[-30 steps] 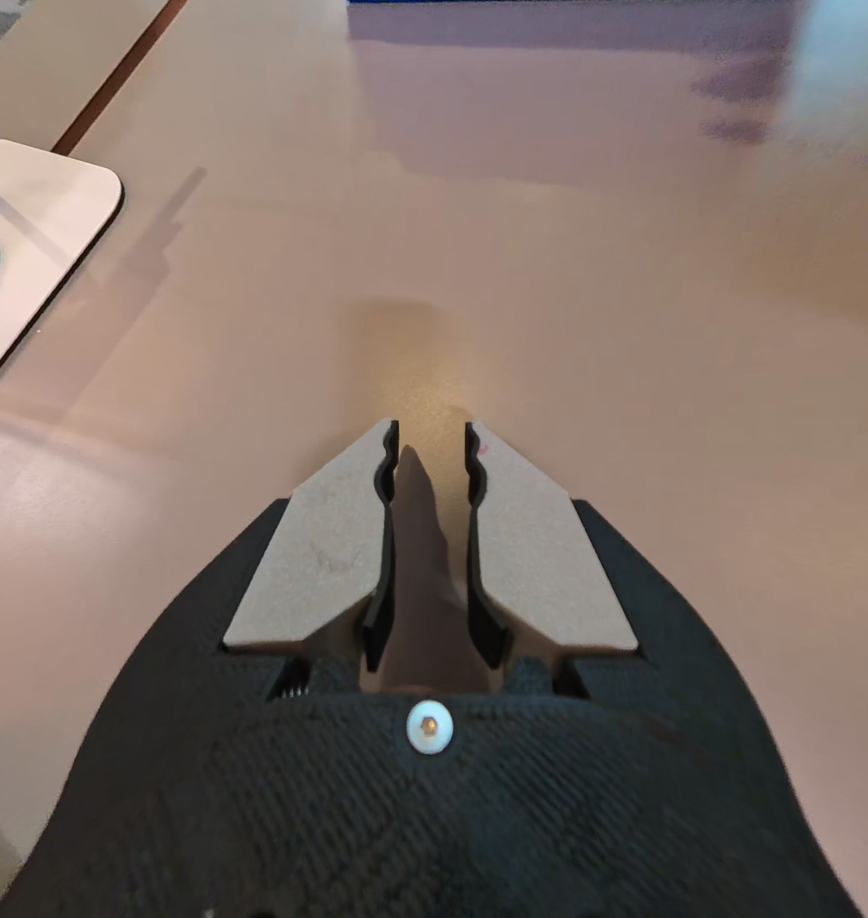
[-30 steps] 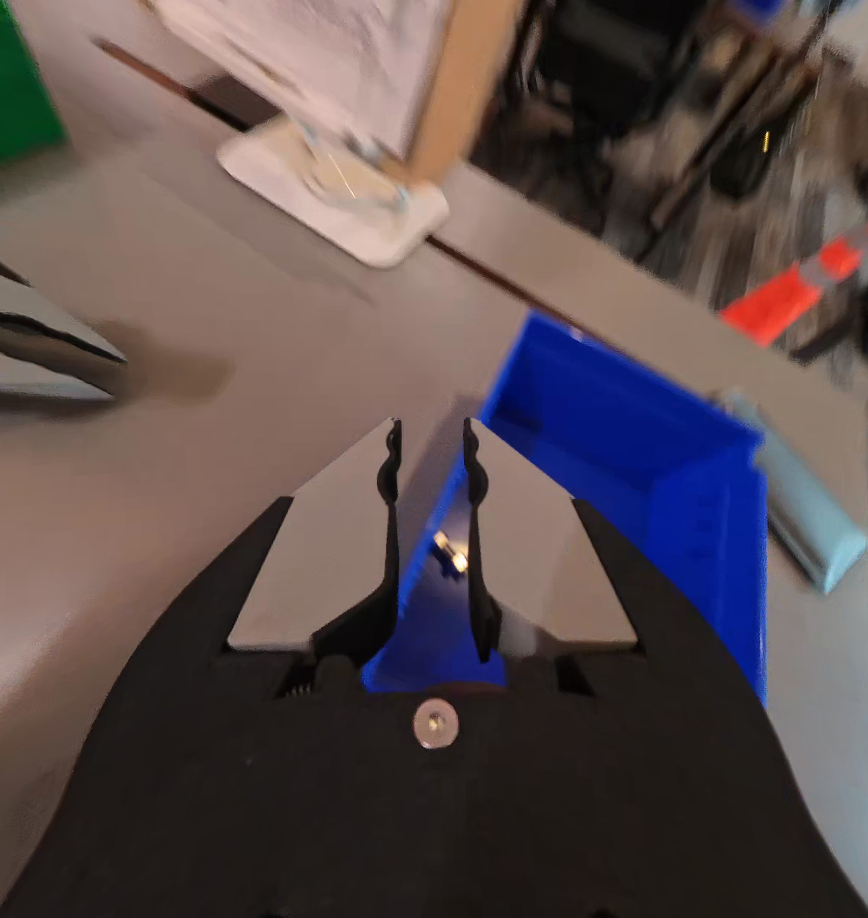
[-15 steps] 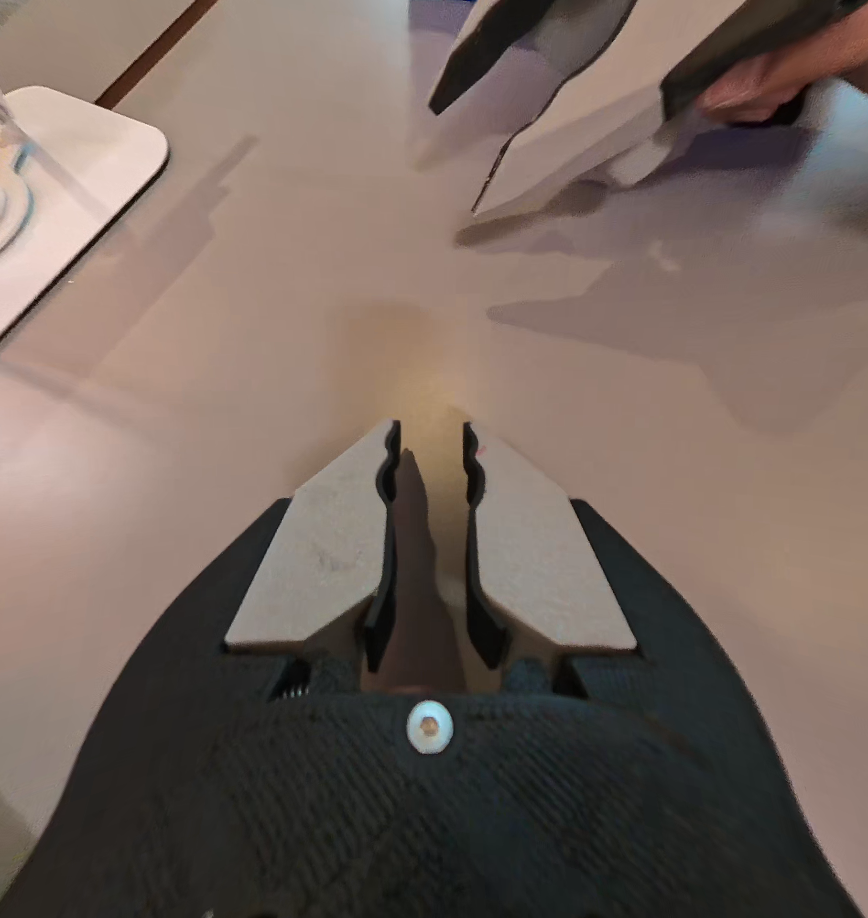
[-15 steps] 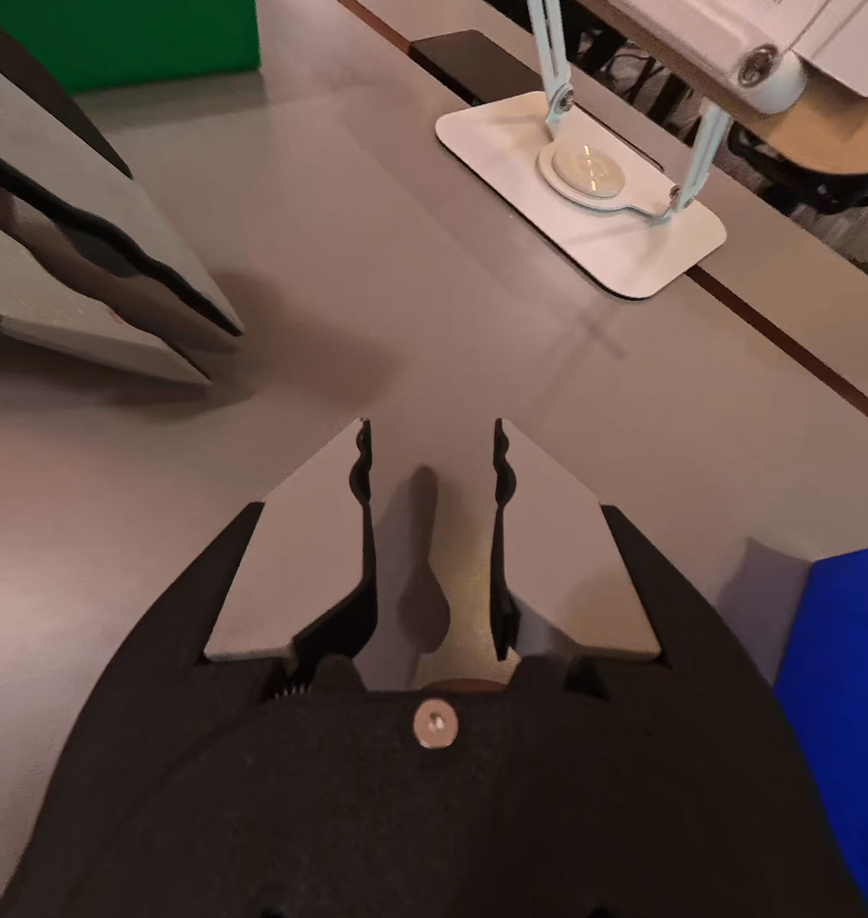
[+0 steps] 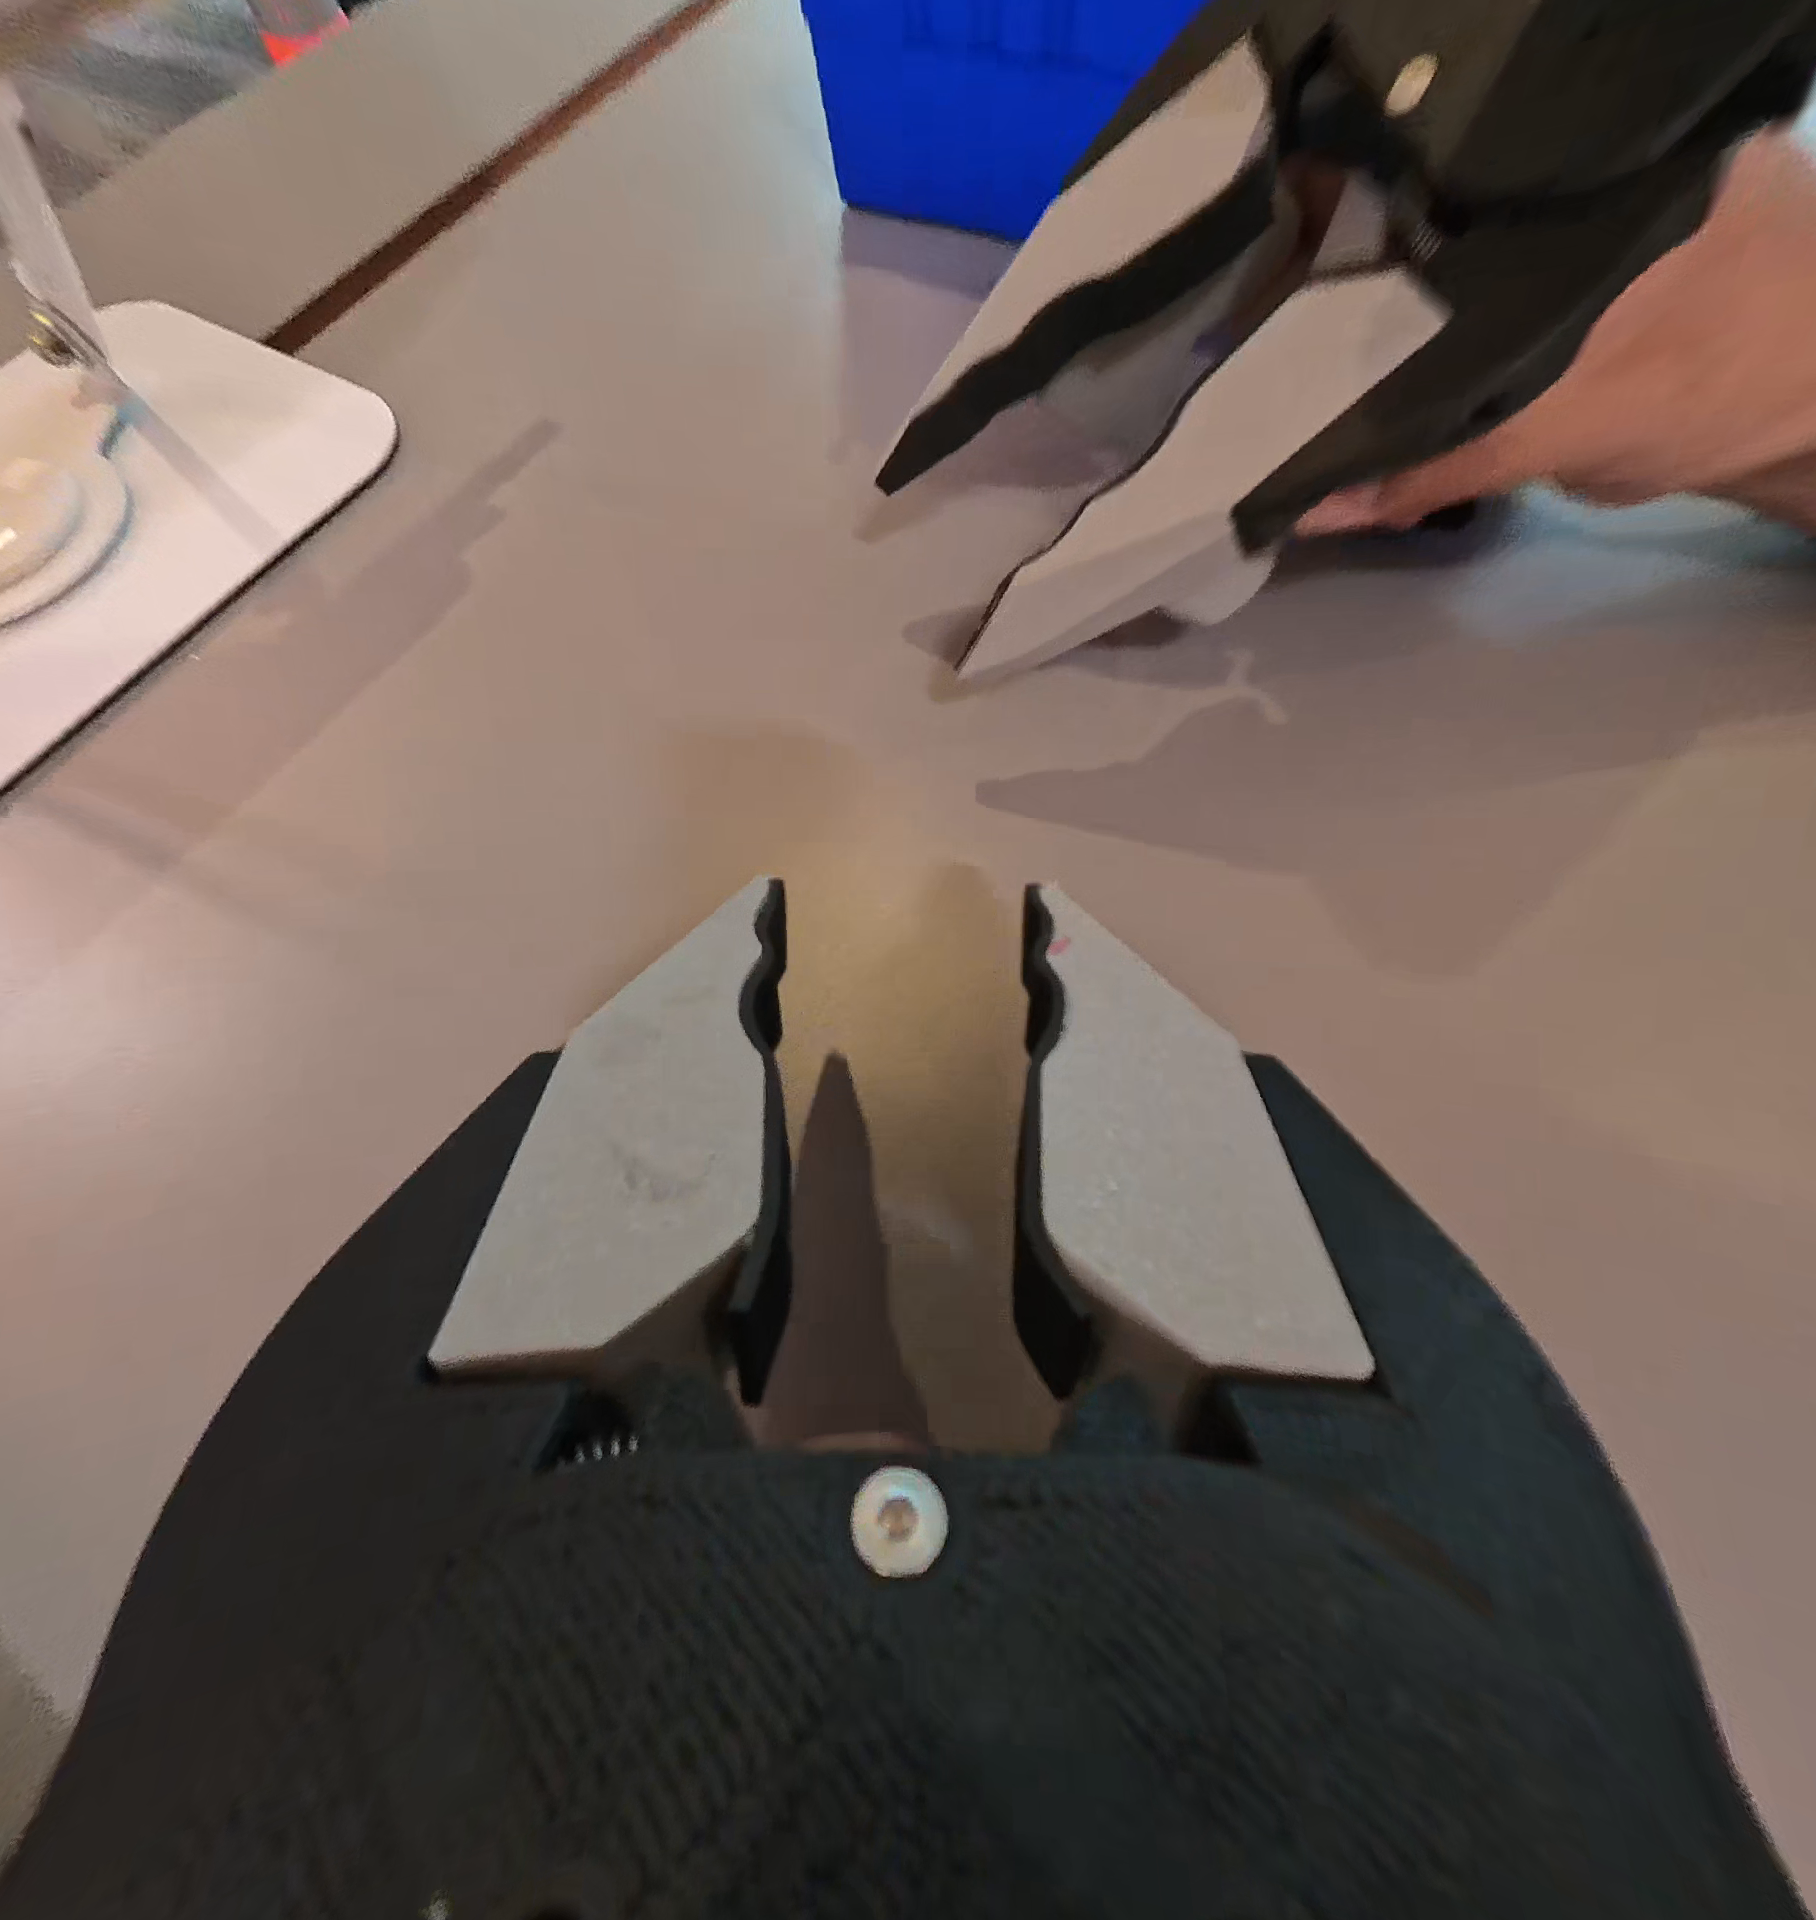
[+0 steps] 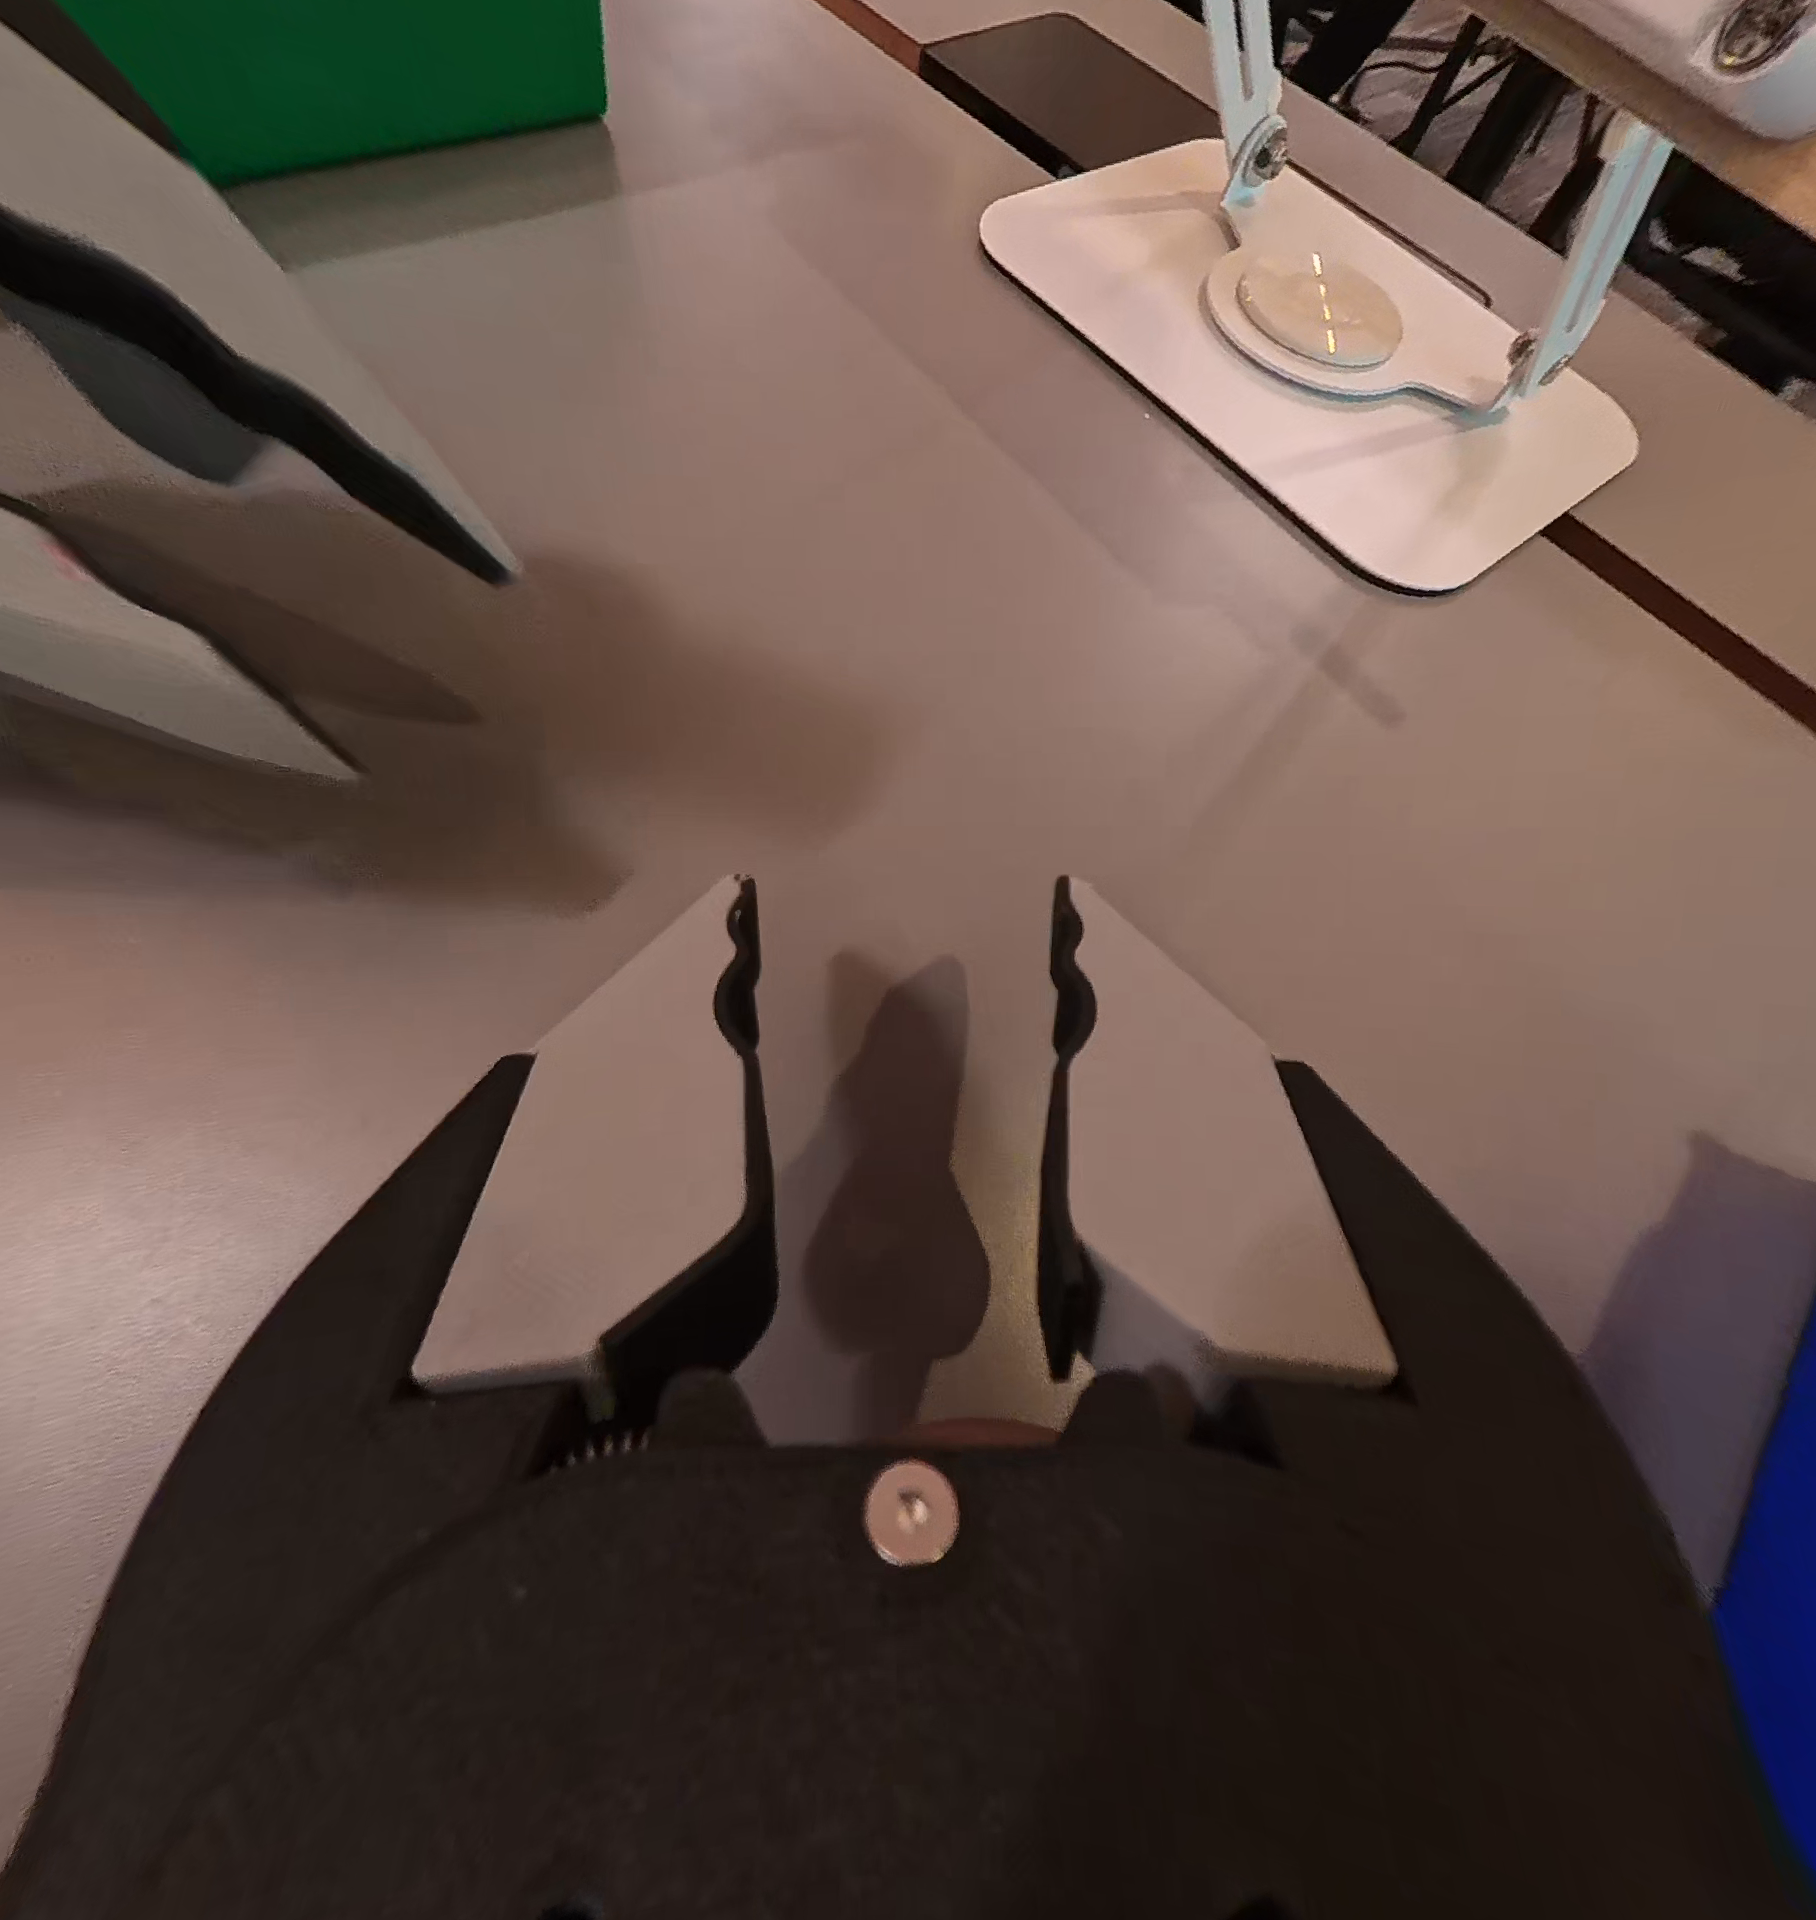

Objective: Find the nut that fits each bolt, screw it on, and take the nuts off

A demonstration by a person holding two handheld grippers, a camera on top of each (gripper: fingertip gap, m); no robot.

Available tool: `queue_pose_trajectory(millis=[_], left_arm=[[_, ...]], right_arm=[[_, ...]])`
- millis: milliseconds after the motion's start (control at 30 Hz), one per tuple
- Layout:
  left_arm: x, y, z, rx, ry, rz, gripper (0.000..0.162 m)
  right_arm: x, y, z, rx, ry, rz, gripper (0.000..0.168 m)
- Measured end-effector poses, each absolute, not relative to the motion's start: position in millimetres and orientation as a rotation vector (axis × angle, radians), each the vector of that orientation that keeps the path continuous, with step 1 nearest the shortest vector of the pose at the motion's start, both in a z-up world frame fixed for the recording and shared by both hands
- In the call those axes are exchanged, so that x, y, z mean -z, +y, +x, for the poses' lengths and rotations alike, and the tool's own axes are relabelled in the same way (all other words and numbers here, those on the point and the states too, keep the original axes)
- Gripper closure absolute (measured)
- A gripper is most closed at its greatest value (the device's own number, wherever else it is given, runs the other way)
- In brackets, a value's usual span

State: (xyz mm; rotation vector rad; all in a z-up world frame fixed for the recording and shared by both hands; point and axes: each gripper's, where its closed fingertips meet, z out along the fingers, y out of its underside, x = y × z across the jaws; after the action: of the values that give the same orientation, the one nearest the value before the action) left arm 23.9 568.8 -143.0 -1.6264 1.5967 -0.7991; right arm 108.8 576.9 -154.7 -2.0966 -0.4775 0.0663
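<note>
A: What is changing?

B: Both jaws are widening. The left hand-held gripper (image 5: 902,899) and right hand-held gripper (image 6: 902,894) are hanging apart, empty, over the smooth grey tabletop (image 6: 987,623).

A: Bolts, nuts?

B: None showing; probably inside the glossy blue bin (image 5: 945,104) beyond. Matching is not starting yet.

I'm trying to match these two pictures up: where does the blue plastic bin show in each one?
Left wrist view: the blue plastic bin stands at the top edge, centre-right, behind the right gripper.
Right wrist view: only a corner of it shows, at the lower right edge.
Shared landmark: the white flat stand base.
</note>
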Motion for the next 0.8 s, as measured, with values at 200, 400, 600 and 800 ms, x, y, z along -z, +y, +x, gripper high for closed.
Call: queue_pose_trajectory(millis=[200, 400, 600, 800], left_arm=[[58, 571, -30, 0.78, 1.426, -1.578, 0.117], [-4, 664, -150, 0.554, 1.159, -1.761, 0.113], [80, 754, -212, 0.551, 0.988, -2.133, 0.113], [142, 809, -212, 0.572, 0.927, -2.29, 0.119]], right_arm=[[147, 574, 104, -0.071, -0.496, -2.069, 0.116], [149, 574, 100, -0.026, -0.535, -2.066, 0.117], [161, 578, 110, -0.046, -0.479, -2.102, 0.118], [159, 582, 124, -0.077, -0.372, -2.103, 0.12]])
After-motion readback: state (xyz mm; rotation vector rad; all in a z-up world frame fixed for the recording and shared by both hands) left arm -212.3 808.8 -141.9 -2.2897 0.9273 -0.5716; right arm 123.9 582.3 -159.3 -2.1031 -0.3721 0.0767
